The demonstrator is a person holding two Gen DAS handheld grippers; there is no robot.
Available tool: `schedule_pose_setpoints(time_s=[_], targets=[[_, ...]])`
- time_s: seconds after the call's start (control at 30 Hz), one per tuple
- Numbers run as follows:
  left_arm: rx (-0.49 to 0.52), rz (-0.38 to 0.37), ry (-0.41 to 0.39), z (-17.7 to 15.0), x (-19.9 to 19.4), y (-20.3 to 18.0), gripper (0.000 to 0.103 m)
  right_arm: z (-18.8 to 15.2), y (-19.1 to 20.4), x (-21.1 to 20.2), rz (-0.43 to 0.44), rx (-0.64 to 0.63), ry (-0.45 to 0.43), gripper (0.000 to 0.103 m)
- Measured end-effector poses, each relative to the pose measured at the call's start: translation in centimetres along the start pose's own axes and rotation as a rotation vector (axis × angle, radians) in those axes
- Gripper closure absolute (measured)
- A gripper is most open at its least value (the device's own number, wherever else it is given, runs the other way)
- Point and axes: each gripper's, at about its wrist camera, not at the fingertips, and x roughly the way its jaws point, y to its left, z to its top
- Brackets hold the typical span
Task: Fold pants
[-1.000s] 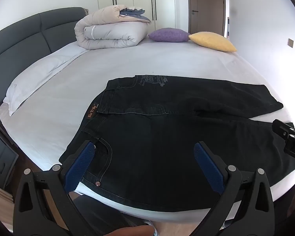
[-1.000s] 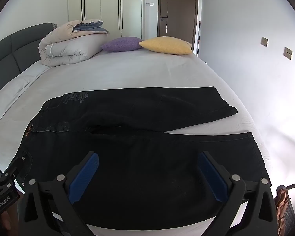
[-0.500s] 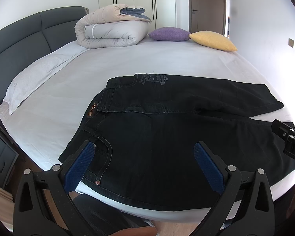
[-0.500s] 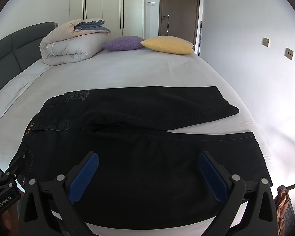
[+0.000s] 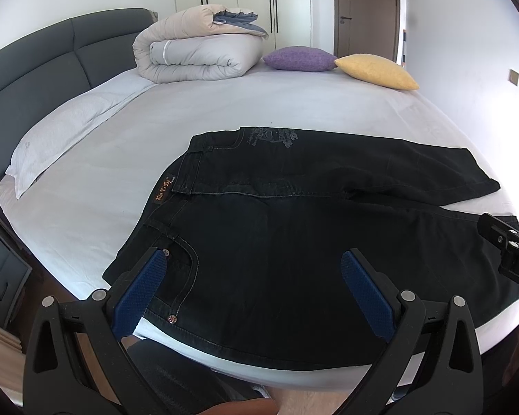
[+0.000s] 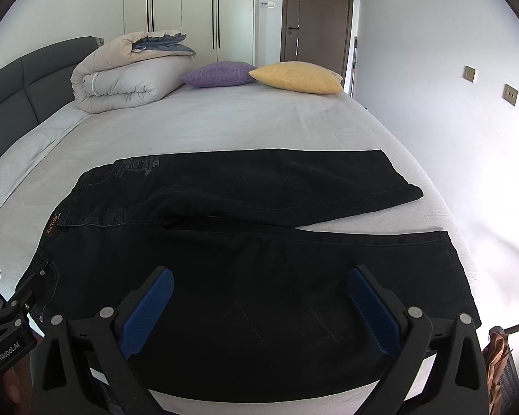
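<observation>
Left gripper [image 5: 252, 269] jaws spread wide, nothing between the ribbed blue pads [image 5: 138, 294]. Right gripper [image 6: 259, 287] same, spread and empty; only its tip shows at 3 o'clock in the left view. Black denim pants [image 5: 276, 242] lie flat on the bed [image 5: 259, 110], near hem past the mattress edge, waistband at 9 o'clock, legs toward 3. Rolled duvet [image 6: 124, 79], purple cushion [image 6: 218, 74], yellow cushion [image 6: 297, 76] at 12.

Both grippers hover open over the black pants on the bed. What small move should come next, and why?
Probably lower both onto the near leg's edge and pinch it. The pants lie flat and unfolded, legs spread apart; the left gripper and right gripper are open, holding nothing.
</observation>
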Motion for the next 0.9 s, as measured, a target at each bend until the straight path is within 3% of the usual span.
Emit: schedule_pose_setpoints(time_s=[0.9], targets=[[-0.004, -0.001, 0.012, -1.2, 0.7, 0.6, 0.000, -1.2, 1.1, 0.3, 0.007, -0.009, 0.011, 0.000]])
